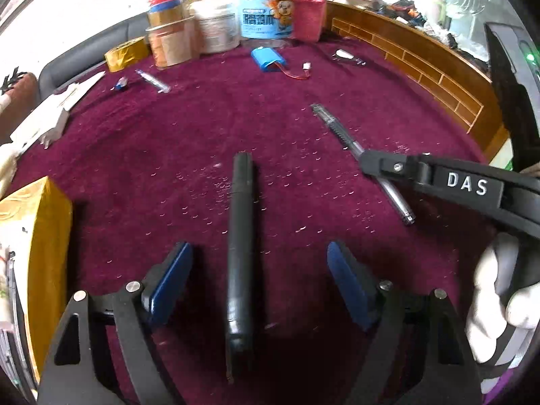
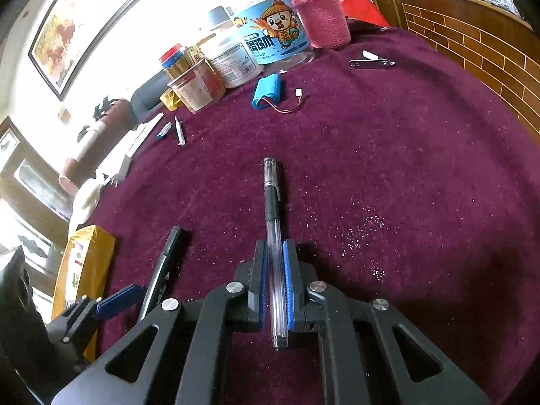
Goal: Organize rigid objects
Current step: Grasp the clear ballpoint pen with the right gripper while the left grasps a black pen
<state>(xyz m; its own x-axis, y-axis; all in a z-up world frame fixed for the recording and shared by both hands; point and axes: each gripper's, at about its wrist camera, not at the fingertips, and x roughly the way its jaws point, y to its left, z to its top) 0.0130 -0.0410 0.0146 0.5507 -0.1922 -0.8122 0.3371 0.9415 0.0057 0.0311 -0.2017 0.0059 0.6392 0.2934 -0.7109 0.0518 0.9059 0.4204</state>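
A black marker (image 1: 241, 236) lies on the purple cloth between the jaws of my left gripper (image 1: 258, 249). The jaws stand open, and both blue pads are clear of the marker. My right gripper (image 2: 274, 246) is shut on a clear gel pen (image 2: 271, 195) low over the cloth, gripping its transparent barrel while the capped end points away. In the left wrist view the same pen (image 1: 341, 131) runs under the right gripper's tip (image 1: 366, 162). The right wrist view shows the marker (image 2: 165, 260) to the left of the pen, with a left pad (image 2: 118, 300) beside it.
A blue battery pack (image 1: 268, 60) with a red lead, a nail clipper (image 1: 347, 57) and a small syringe (image 1: 153, 81) lie farther back. Jars and a pink knit-covered bottle (image 2: 320, 20) line the far edge. A gold box (image 1: 44, 236) stands at left. A wooden rail (image 1: 422, 71) borders the right.
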